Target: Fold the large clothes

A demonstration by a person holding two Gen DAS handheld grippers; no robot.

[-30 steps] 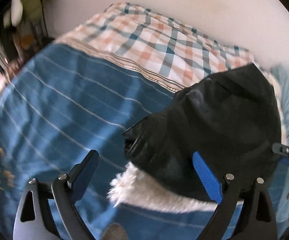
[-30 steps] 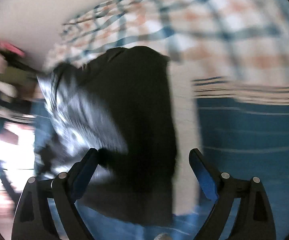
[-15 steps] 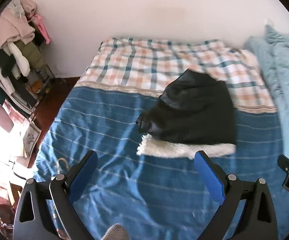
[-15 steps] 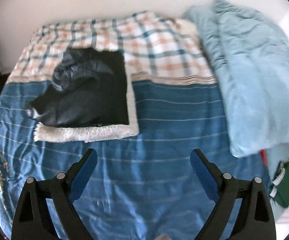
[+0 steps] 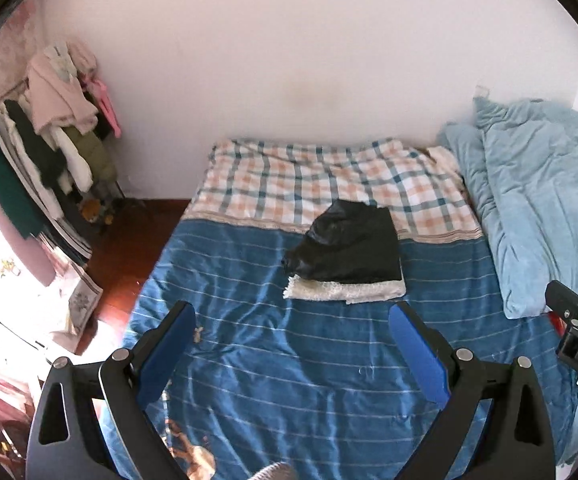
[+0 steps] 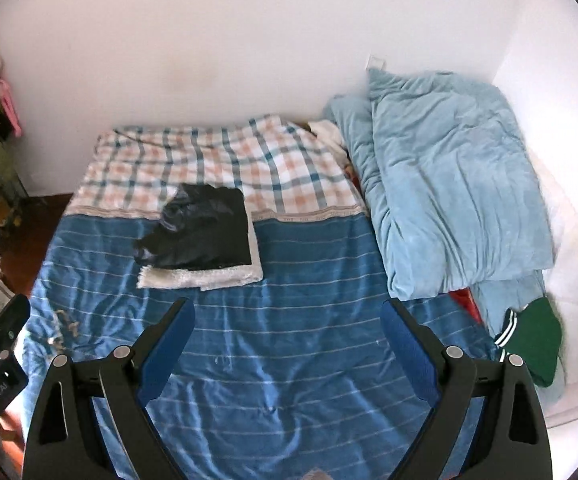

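Note:
A folded black jacket with a white fleece lining lies flat on the bed, where the blue striped cover meets the checked sheet. It also shows in the right wrist view. My left gripper is open and empty, held well back above the bed's near part. My right gripper is open and empty too, equally far from the jacket.
A light blue duvet is piled along the bed's right side, with a green garment beside it. A clothes rack stands at the left over the wooden floor. A white wall runs behind the bed.
Both grippers have pulled back and up from the folded jacket, which was close in front a second ago. The jacket lies still on the bed.

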